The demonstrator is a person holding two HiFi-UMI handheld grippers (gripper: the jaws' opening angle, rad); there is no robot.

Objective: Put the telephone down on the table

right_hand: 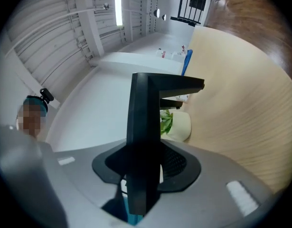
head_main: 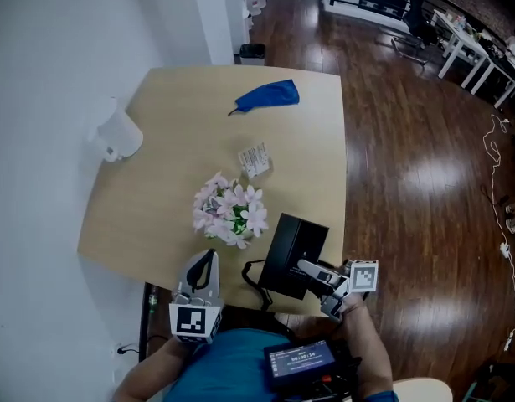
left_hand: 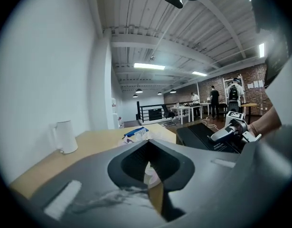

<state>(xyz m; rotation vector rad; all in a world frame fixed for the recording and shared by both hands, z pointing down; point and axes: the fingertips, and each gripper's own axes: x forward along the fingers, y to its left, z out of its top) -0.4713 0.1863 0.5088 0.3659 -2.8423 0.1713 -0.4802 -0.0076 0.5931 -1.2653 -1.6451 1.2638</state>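
Note:
The black telephone (head_main: 295, 254) stands tilted on its edge at the near edge of the wooden table (head_main: 165, 124), with its cord (head_main: 251, 276) looping to its left. My right gripper (head_main: 313, 271) is shut on the phone's near right side. In the right gripper view the phone's dark body (right_hand: 146, 122) rises from between the jaws of the right gripper (right_hand: 145, 163). My left gripper (head_main: 205, 264) hovers by the table's near edge, left of the phone, with its jaws together and nothing in them. The left gripper view shows the phone (left_hand: 202, 136) and the right gripper (left_hand: 227, 131) off to its right.
A pot of pink and white flowers (head_main: 230, 210) stands just beyond the phone. Farther back lie a small printed packet (head_main: 254, 159) and a blue cloth (head_main: 270, 96). A white kettle (head_main: 119, 134) sits at the left edge. Dark wood floor (head_main: 408, 182) lies to the right.

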